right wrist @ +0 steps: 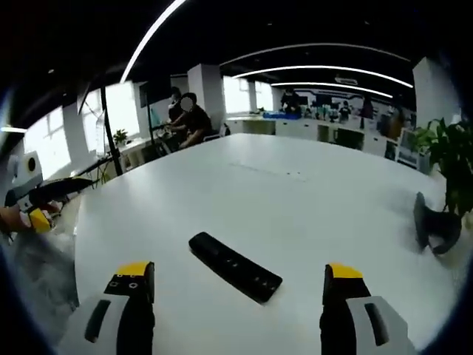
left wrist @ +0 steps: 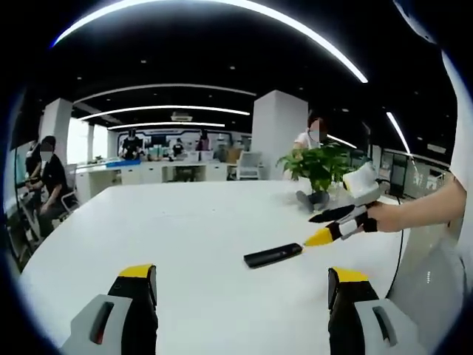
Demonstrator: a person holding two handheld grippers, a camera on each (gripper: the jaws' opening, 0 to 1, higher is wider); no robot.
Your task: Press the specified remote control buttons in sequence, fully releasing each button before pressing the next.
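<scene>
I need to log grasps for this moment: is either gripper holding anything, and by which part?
Nothing is held. Both grippers' jaws stand open and empty; the remote control lies untouched on the table.

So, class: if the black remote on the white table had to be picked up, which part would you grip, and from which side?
Grip the remote across its narrow width near mid-length, coming down from above. It lies flat on the table, long and slim, so only its long edges probably offer the jaws purchase. The open right gripper already straddles it.
</scene>
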